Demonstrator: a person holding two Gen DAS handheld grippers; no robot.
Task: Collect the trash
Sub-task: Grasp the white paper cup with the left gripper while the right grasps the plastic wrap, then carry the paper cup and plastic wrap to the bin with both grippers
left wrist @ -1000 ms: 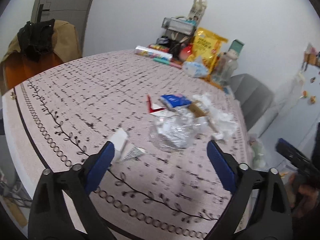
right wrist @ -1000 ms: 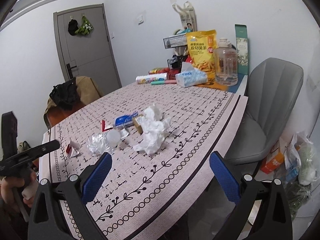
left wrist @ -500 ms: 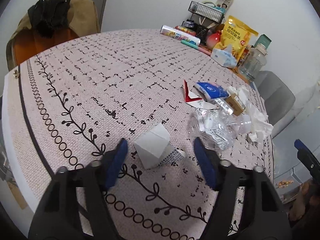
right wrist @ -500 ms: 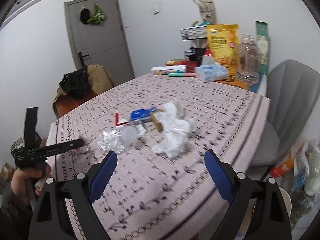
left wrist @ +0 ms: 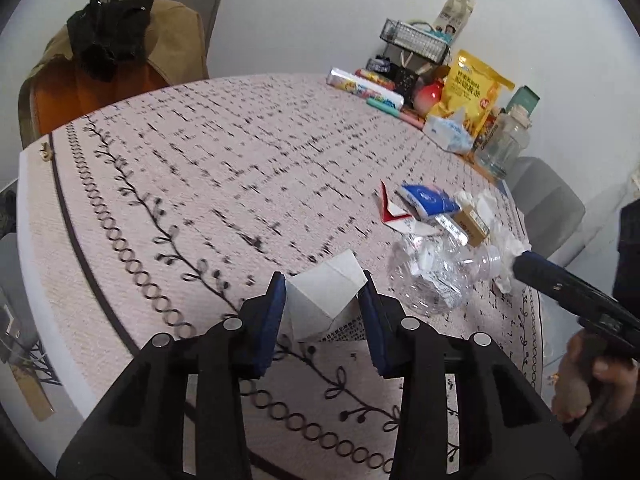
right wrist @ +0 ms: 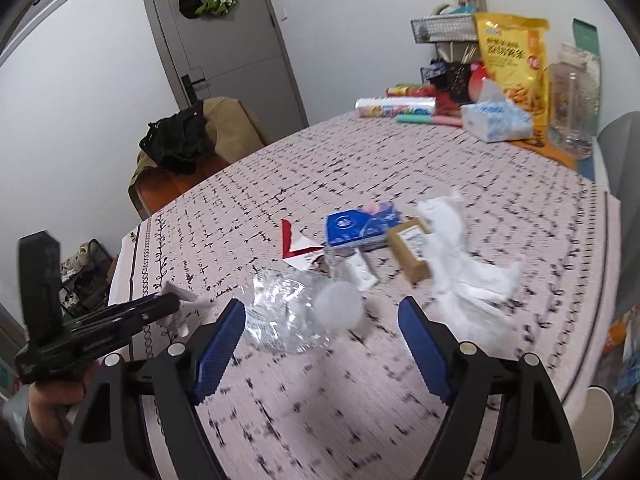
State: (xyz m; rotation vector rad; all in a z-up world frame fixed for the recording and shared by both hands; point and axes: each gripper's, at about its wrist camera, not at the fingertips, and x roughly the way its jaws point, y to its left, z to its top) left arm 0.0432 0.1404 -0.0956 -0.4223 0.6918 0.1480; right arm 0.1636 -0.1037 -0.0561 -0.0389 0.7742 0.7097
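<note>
L gripper (left wrist: 323, 300) pinches the white carton (left wrist: 325, 298) near the table (left wrist: 160, 152) front edge, ready to lift. R gripper (right wrist: 322, 326), fingers apart, straddles the crushed plastic bottle (right wrist: 296, 316) mid-table.

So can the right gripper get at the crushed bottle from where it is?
Probably yes. The right gripper is open, and the crushed bottle lies just ahead between its fingers with nothing in between. The left gripper, off to the side, is busy with the white carton.
</note>
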